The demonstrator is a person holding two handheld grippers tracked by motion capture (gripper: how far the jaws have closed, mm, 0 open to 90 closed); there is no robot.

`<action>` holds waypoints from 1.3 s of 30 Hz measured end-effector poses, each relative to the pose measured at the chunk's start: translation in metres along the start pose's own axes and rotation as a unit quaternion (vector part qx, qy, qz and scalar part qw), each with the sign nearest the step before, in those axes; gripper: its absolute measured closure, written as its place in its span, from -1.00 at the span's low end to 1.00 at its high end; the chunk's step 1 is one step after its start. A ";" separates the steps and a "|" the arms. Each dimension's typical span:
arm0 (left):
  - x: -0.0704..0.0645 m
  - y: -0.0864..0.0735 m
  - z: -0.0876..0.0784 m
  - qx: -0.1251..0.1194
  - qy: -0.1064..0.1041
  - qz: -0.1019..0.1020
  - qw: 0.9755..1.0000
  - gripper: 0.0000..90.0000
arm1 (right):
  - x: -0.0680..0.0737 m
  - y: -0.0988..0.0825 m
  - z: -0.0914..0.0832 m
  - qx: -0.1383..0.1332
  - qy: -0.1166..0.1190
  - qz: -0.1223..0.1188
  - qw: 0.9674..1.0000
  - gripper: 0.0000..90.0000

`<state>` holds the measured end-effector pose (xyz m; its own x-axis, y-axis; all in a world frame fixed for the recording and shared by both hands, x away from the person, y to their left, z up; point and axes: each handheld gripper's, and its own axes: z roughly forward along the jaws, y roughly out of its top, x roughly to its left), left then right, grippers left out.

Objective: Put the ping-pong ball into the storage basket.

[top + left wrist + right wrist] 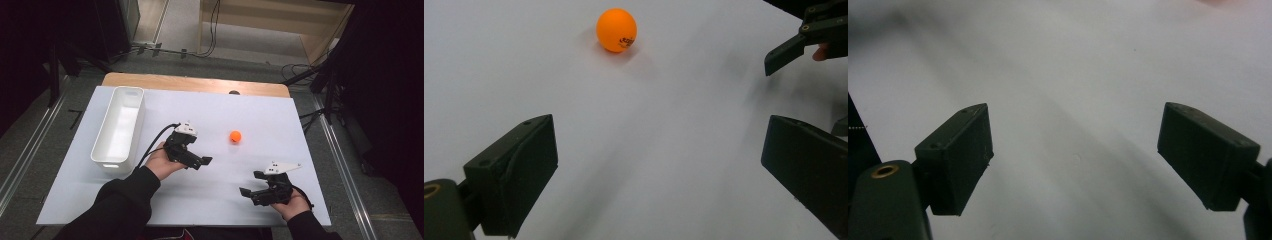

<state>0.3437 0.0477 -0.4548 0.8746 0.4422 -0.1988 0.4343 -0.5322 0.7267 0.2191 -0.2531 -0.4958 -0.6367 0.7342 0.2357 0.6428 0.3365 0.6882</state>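
I'm holding my left claw [199, 161] wide open; the orange ball [235, 136] is sitting ahead of it, nearer than to my right claw [251, 184], also open.

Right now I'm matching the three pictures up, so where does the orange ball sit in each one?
High view: the orange ball lies right of centre on the white table.
Left gripper view: top, left of centre, ahead of the open jaws.
Right gripper view: bare table between its jaws.
Shared landmark: the white table.
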 end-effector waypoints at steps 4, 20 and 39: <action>0.001 0.006 0.003 -0.001 -0.007 0.001 1.000 -0.95 | 0.000 0.000 0.000 0.000 0.001 0.001 1.000 -0.71; 0.002 0.024 0.017 -0.001 -0.010 0.016 1.000 -0.95 | 0.000 0.000 0.000 0.002 0.000 -0.004 1.000 -0.71; 0.007 0.040 0.039 -0.001 -0.011 0.037 0.999 -0.95 | 0.000 0.000 0.000 0.000 0.001 -0.002 1.000 -0.71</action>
<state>0.3757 0.0015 -0.4525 0.9087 0.3856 -0.1599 0.3684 -0.5610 0.7413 0.2185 -0.2531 -0.4958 -0.6401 0.7318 0.2339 0.6402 0.3396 0.6891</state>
